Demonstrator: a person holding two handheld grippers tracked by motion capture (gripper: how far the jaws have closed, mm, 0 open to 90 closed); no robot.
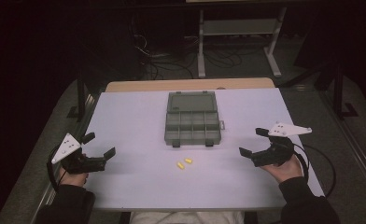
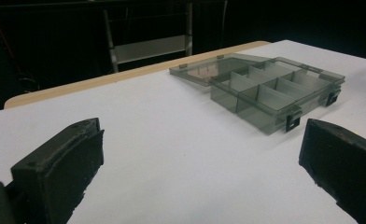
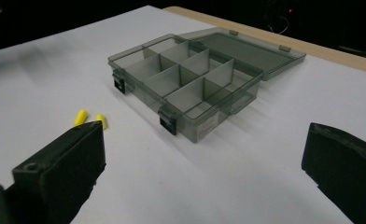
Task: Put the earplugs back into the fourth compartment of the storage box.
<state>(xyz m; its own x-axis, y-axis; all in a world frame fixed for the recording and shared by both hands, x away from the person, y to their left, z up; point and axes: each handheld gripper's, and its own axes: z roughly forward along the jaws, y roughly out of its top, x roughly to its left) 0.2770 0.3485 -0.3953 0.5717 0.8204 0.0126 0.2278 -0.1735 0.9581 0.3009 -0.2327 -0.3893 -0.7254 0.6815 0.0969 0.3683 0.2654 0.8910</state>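
A smoky grey compartment box (image 1: 192, 126) lies open in the middle of the white table (image 1: 139, 116), its lid (image 1: 192, 101) folded flat behind it. Its compartments (image 3: 181, 77) look empty. Two small yellow earplugs (image 1: 184, 163) lie side by side just in front of the box; in the right gripper view they (image 3: 88, 119) sit left of the box. My left gripper (image 1: 99, 145) rests open near the table's left edge, nothing between its jaws. My right gripper (image 1: 253, 142) is open at the right side, also holding nothing. The box (image 2: 277, 91) shows ahead in the left gripper view.
A wooden tabletop strip (image 1: 190, 84) runs behind the white surface. A metal shelf frame (image 1: 239, 37) and cables stand on the dark floor beyond. Bare table lies between each gripper and the box.
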